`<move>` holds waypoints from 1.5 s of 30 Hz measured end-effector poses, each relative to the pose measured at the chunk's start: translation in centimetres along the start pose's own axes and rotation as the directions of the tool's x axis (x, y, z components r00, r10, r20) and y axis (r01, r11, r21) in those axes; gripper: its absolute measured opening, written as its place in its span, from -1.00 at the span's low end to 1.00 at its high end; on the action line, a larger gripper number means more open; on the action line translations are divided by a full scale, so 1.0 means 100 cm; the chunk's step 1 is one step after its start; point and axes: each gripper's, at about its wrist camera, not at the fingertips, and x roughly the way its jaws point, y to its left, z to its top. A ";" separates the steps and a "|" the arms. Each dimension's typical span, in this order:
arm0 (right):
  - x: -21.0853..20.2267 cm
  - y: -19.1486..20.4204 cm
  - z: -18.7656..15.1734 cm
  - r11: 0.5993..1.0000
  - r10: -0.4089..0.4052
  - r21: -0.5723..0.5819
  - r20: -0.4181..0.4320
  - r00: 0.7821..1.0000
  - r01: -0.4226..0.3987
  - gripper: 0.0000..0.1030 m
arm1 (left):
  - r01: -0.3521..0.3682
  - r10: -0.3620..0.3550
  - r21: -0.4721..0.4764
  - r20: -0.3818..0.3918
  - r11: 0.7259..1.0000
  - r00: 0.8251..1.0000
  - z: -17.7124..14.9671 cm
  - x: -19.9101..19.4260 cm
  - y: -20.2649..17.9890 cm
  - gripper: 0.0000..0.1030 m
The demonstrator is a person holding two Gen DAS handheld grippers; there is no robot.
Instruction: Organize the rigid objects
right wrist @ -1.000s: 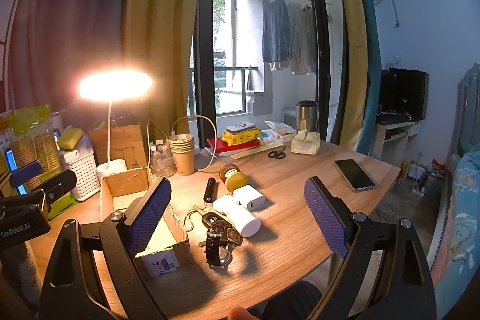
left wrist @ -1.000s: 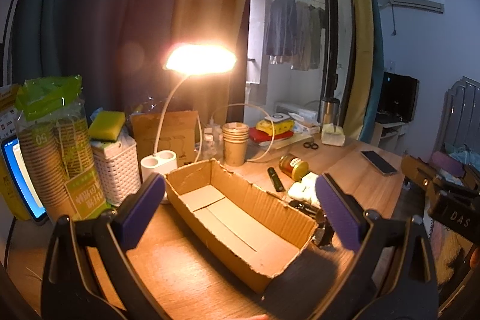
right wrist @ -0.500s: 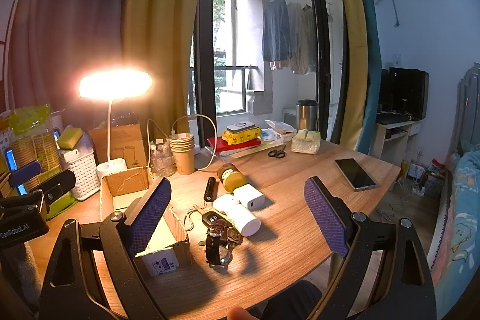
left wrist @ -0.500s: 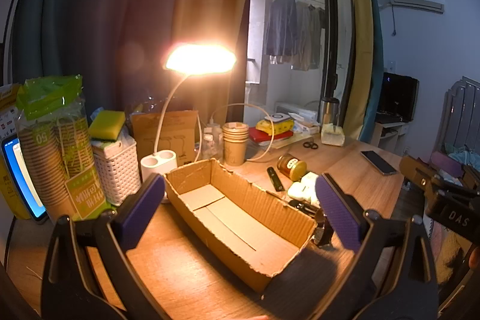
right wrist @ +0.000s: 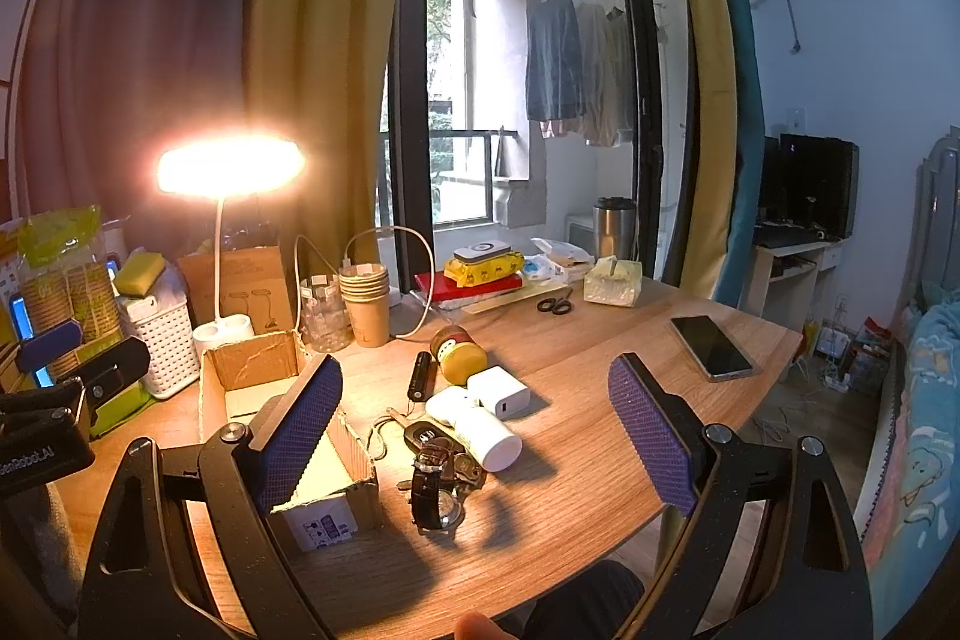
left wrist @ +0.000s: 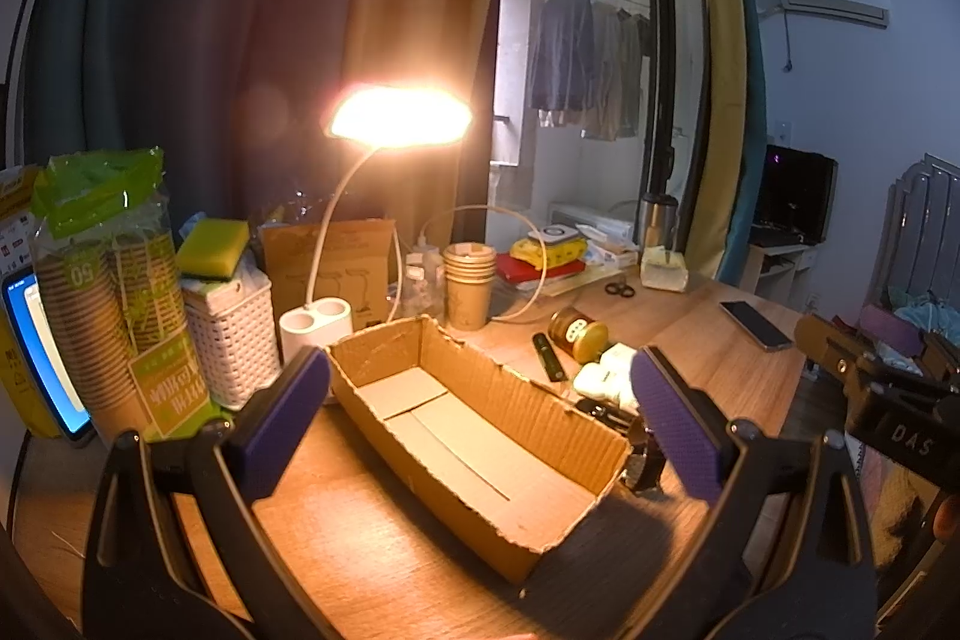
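- The cardboard box [left wrist: 474, 436] lies open and empty at the lower centre of the left wrist view, its long axis running from upper left to lower right on the wooden table [left wrist: 372, 538].
- The loose rigid items sit in a cluster just beside the box's right wall, at lower centre of the right wrist view: a wristwatch [right wrist: 437, 487], a car key [right wrist: 425, 437], a white cylinder [right wrist: 480, 430], a white charger [right wrist: 498, 391], a small black stick [right wrist: 420, 376] and a yellow-lidded jar [right wrist: 459, 351].
- The left gripper [left wrist: 480, 424] hangs above the box with its jaws spread wide and nothing between them.
- The right gripper [right wrist: 474, 436] is likewise wide open and empty, framing the cluster from above.
- Judged from the empty box, sorting has not yet begun; this looks like the approach to a first pick.
- The next move probably calls for lowering the right gripper over one item, closing on it, and carrying it leftward into the box; the watch strap and tangled keys could snag.
- Only the left wrist view shows the box floor as bare; the right wrist view shows only part of the interior, past its own finger.
- Only the right wrist view separates the items clearly; from the left they are half hidden behind the box wall and a finger.
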 end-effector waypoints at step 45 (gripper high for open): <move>0.068 -0.022 -0.042 0.999 -0.012 0.027 -0.200 0.980 0.018 0.80 | -0.068 0.025 -0.102 -0.371 0.992 0.928 -0.053 0.096 0.017 0.95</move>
